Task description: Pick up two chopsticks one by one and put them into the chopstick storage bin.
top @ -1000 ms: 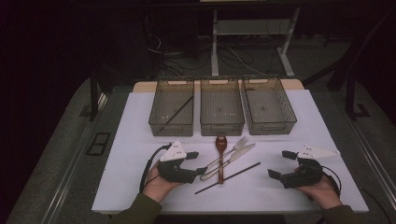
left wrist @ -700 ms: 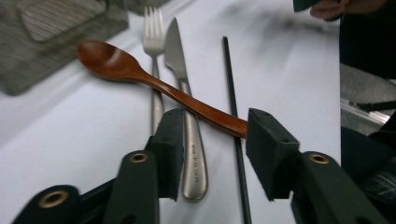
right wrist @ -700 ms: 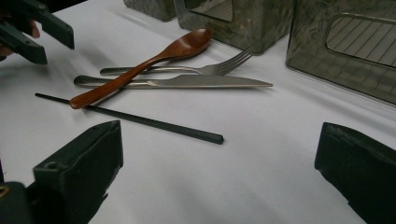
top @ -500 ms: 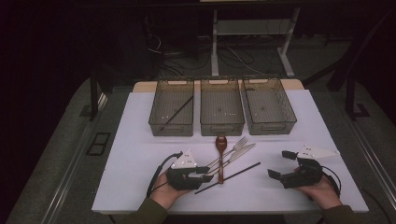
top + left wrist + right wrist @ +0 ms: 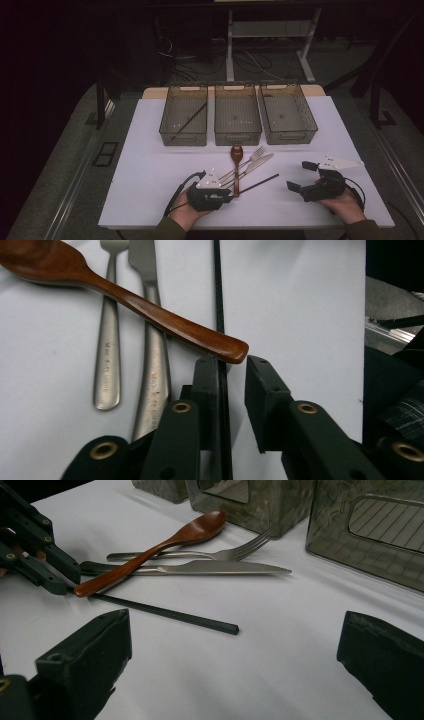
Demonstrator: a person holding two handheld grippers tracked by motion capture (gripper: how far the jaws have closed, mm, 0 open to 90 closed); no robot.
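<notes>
- A dark room surrounds a white table (image 5: 150,165) lit from above; three smoky bins stand in a row across the upper middle of the high view.
- The left gripper (image 5: 232,385) has just been closing its jaws; a narrow gap remains, with the black chopstick (image 5: 218,305) running between them, close against the jaw on the left of that view. The pads do not yet look pressed on it from both sides.
- The wooden spoon (image 5: 150,310) lies slanted across the chopstick, its handle tip just at the jaw tips.
- Left of the chopstick in that view lie the knife (image 5: 150,340) and the fork (image 5: 107,340).
- To grip well, I judge the jaws should close squarely on the chopstick alone, below the spoon's tip, then lift gently so the spoon slides off rather than flipping.
- The right gripper (image 5: 307,176) rests at the lower right of the high view, jaws wide apart and empty.
- The left bin (image 5: 167,132) already holds a similar stick, a likely destination.
</notes>
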